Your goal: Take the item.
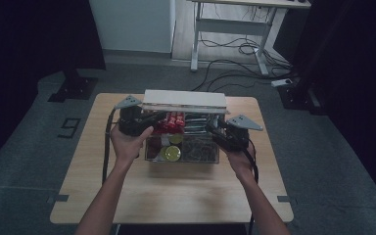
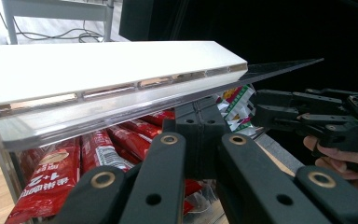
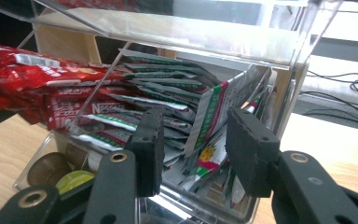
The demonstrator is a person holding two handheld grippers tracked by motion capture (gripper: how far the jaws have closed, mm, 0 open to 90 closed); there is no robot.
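Note:
A clear compartment box (image 1: pixel 194 160) stands mid-table with its white lid (image 1: pixel 183 100) (image 2: pixel 98 65) raised at the back. It holds red sachets (image 1: pixel 172 121) (image 2: pixel 51 177) (image 3: pixel 32 79), green-and-silver sachets (image 1: pixel 196 122) (image 3: pixel 168 93) and round capsules (image 1: pixel 171 152) (image 3: pixel 72 179). My left gripper (image 1: pixel 159 119) (image 2: pixel 198 133) is shut, with nothing seen between its jaws. It reaches in under the lid, over the red sachets. My right gripper (image 1: pixel 210 128) (image 3: pixel 193 140) is open at the box's right side. An upright green-and-white sachet (image 3: pixel 209 121) stands in the gap, and the pads do not press it.
The box sits on a light wooden table (image 1: pixel 176 196) with bare wood in front and at both sides. A desk frame (image 1: pixel 235 19) and floor cables (image 1: pixel 245 49) lie beyond the far edge. A black stand base (image 1: pixel 73 88) is at the far left.

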